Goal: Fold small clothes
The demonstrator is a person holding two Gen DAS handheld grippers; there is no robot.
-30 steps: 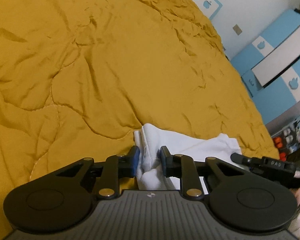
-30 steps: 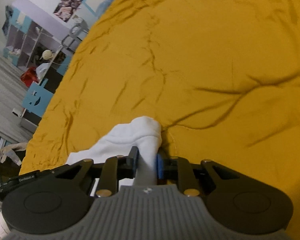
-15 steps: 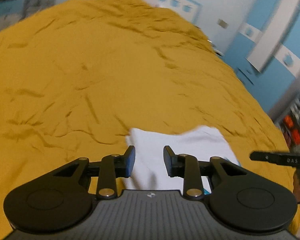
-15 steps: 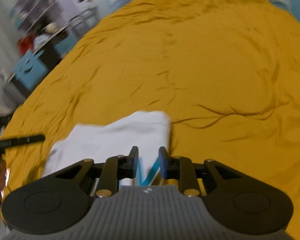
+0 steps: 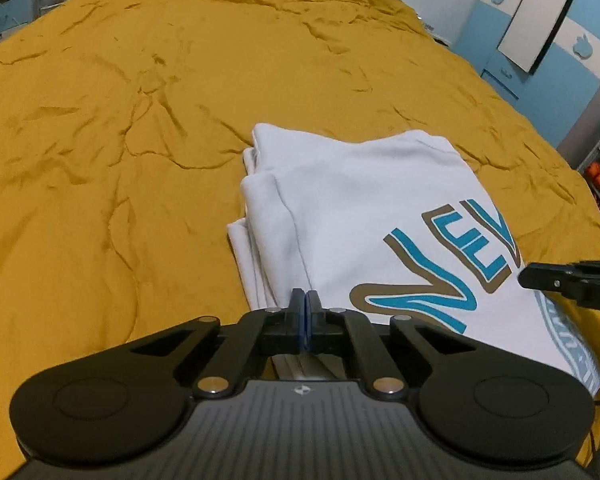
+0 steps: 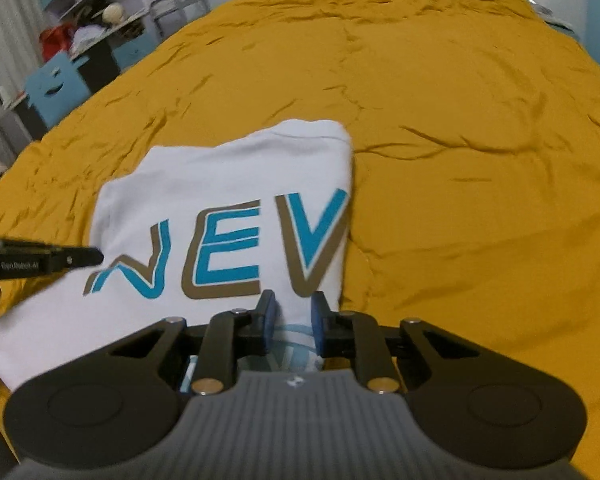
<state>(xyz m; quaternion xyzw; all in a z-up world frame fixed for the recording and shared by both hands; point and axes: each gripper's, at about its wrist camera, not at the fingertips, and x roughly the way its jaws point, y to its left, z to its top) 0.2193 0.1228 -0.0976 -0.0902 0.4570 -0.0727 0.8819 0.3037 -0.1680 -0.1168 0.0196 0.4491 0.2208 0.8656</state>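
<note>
Folded white shirt (image 5: 352,216) on mustard bedspread (image 5: 140,120), hand-held grippers above

Folded white shirt (image 5: 352,216) on a mustard bedspread (image 5: 140,120).
Lies flat, print up: blue letters "NEV" edged in brown, part of a pale blue round emblem at the near edge. Stacked fold layers show along its left side; far edge slightly rumpled.
</note>
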